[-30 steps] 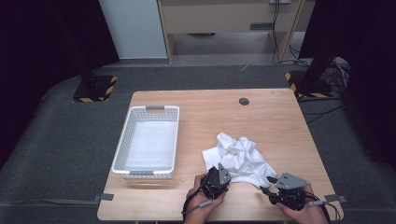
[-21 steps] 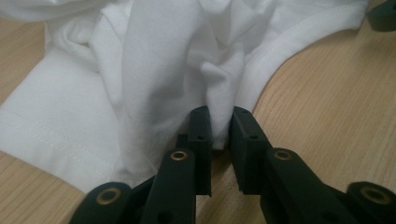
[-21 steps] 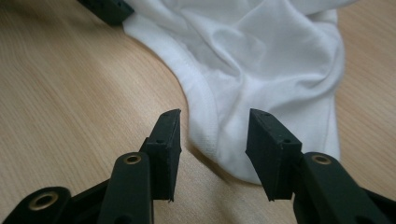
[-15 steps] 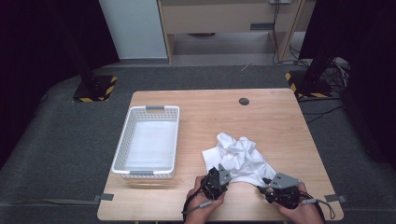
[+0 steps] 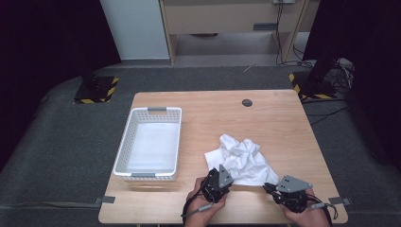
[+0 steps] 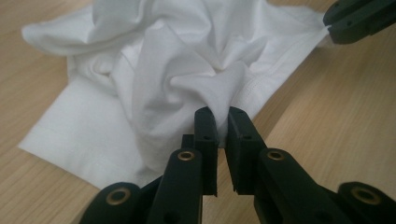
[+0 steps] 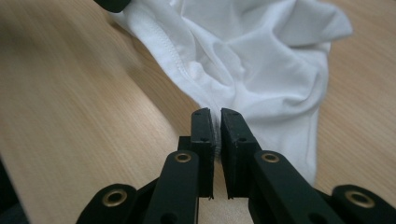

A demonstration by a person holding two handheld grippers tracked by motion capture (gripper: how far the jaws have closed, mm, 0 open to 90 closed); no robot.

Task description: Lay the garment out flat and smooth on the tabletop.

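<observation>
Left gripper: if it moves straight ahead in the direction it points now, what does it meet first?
The crumpled white cloth. The left gripper is already shut on a fold of it, so pushing on would likely just bunch up more cloth; the right gripper sits farther off to the side.

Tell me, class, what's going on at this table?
A person holds a tool in each hand. The left tool and right tool have each just closed on the near edge of a crumpled white cloth lying on the table. A white basket stands to the left.
</observation>
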